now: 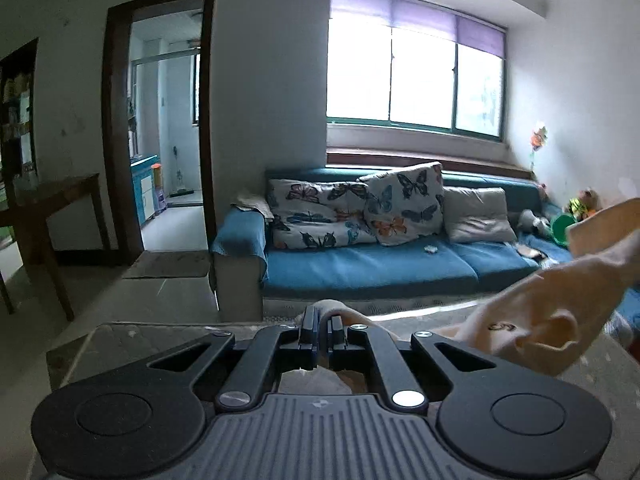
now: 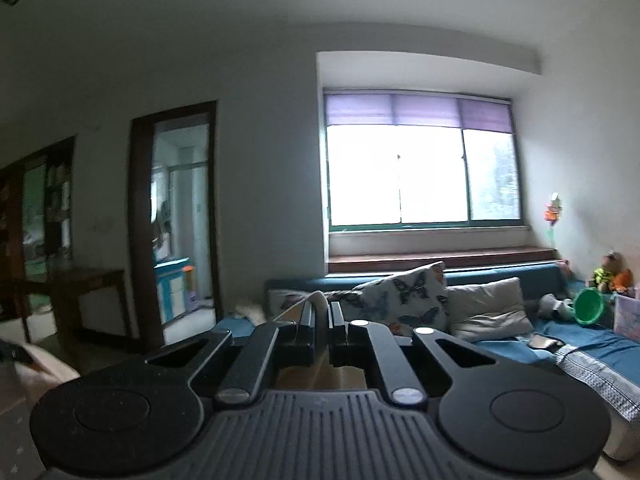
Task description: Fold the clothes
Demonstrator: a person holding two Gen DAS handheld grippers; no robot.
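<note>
Left gripper (image 1: 322,322) has its fingers nearly together, pinching a fold of the cream garment (image 1: 532,320) between the tips; a small hump of cloth (image 1: 332,307) pokes up just past the fingertips. From there the garment runs off to the right, lifted and stretched above the table (image 1: 120,344), bunched in the middle (a small dark mark shows on it) and rising toward the right edge of the left wrist view.

Right gripper (image 2: 322,312) is likewise nearly closed, with a thin strip of the same cream cloth (image 2: 320,320) clamped between the fingers and curling over the tips. More cloth shows below the fingers, behind the linkage, and a pale bit at the lower left edge of the right wrist view may be more of it; cannot tell for sure.

Both cameras face a blue sofa (image 1: 360,268) with butterfly pillows (image 1: 404,204) and a plain pillow (image 1: 476,214), under a bright window (image 1: 412,80) with purple blinds (image 1: 420,20). A doorway (image 1: 168,120) stands left, a dark wooden side table (image 1: 52,208) beside it. A green bowl (image 2: 589,306) and toys (image 2: 610,274) sit at the sofa's far right end.
</note>
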